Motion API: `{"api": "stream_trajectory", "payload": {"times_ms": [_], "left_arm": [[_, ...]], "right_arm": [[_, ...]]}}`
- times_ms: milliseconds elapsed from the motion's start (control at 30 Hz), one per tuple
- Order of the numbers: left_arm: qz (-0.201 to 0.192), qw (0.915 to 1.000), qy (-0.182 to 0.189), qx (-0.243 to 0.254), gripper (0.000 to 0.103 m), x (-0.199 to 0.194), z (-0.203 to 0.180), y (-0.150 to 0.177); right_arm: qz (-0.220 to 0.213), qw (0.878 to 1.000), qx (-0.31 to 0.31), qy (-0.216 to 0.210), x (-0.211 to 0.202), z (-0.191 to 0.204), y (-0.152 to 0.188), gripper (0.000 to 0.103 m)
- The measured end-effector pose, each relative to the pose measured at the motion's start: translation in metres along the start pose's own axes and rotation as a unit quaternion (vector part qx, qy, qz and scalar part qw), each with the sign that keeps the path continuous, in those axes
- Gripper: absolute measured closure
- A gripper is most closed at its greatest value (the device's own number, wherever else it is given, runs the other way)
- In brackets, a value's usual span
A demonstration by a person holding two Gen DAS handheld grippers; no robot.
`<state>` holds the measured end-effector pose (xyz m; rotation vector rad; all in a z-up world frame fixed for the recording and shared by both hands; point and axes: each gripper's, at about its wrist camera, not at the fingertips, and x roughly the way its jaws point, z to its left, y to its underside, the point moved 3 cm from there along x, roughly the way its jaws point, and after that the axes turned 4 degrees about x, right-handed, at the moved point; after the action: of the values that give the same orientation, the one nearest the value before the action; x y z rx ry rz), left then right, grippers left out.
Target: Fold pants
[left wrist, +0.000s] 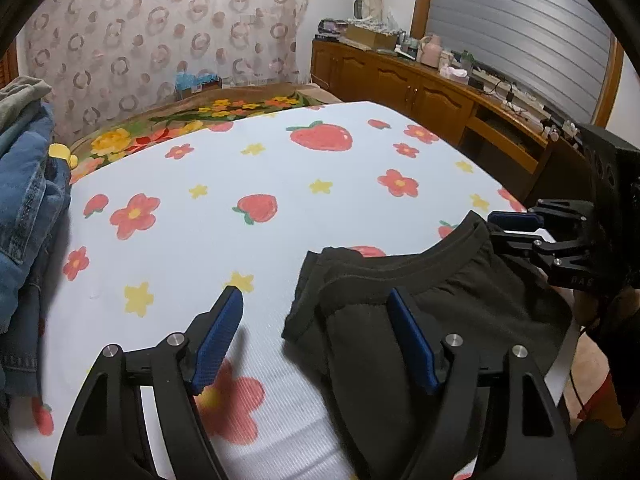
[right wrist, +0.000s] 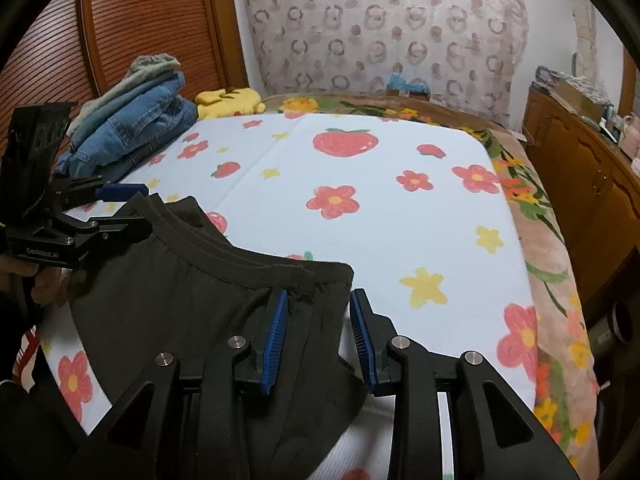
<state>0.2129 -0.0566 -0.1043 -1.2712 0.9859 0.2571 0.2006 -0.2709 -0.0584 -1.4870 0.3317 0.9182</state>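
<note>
Black pants (left wrist: 400, 320) lie on a white sheet printed with strawberries and flowers (left wrist: 240, 168), waistband toward the far side. My left gripper (left wrist: 316, 312) is open, its jaws set wide around the waistband's left corner, with the right pad over the fabric. My right gripper (right wrist: 318, 312) is open, its jaws standing either side of the waistband's right corner of the pants (right wrist: 200, 300). Each gripper shows in the other's view: the right one (left wrist: 516, 228) at the far waistband end, the left one (right wrist: 124, 204) likewise. I cannot tell if either pinches cloth.
A pile of folded jeans (right wrist: 132, 120) sits at the sheet's far left, also in the left wrist view (left wrist: 28, 200). A yellow plush (right wrist: 228, 100) lies beyond. A wooden cabinet with clutter (left wrist: 440, 92) runs along the right. A floral blanket (right wrist: 552, 280) edges the bed.
</note>
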Motion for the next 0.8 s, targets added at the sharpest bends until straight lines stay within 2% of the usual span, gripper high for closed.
{"api": "stream_trajectory", "payload": {"times_ms": [233, 267, 300, 400, 500, 567, 733, 800], "left_arm": [[0.010, 0.9999, -0.005, 0.008, 0.027, 0.011, 0.004, -0.005], [0.010, 0.9999, -0.006, 0.009, 0.027, 0.012, 0.004, -0.006], [0.011, 0.9999, -0.006, 0.010, 0.027, 0.013, 0.005, -0.006], [0.011, 0.9999, -0.006, 0.009, 0.027, 0.014, 0.005, -0.007], [0.011, 0.9999, -0.002, 0.006, 0.027, 0.015, 0.007, -0.006], [0.011, 0.9999, 0.000, 0.002, 0.027, 0.017, 0.008, -0.006], [0.009, 1.0000, -0.004, 0.002, 0.027, 0.014, 0.006, -0.006], [0.005, 1.0000, -0.006, 0.003, 0.027, 0.008, 0.005, -0.006]], "right_arm": [[0.011, 1.000, -0.004, -0.012, 0.005, 0.000, -0.004, 0.070], [0.010, 1.000, -0.004, -0.014, 0.006, 0.000, -0.005, 0.072], [0.009, 1.000, -0.004, -0.019, 0.007, 0.000, -0.005, 0.083], [-0.001, 1.000, -0.006, -0.024, 0.004, -0.001, -0.006, 0.098], [-0.022, 1.000, 0.011, 0.001, -0.003, -0.007, -0.008, 0.102], [-0.015, 1.000, 0.016, 0.010, 0.000, -0.011, -0.007, 0.102], [-0.012, 0.999, 0.035, -0.008, -0.005, -0.011, -0.004, 0.102], [-0.010, 0.999, 0.041, -0.008, -0.009, -0.010, -0.003, 0.098]]}}
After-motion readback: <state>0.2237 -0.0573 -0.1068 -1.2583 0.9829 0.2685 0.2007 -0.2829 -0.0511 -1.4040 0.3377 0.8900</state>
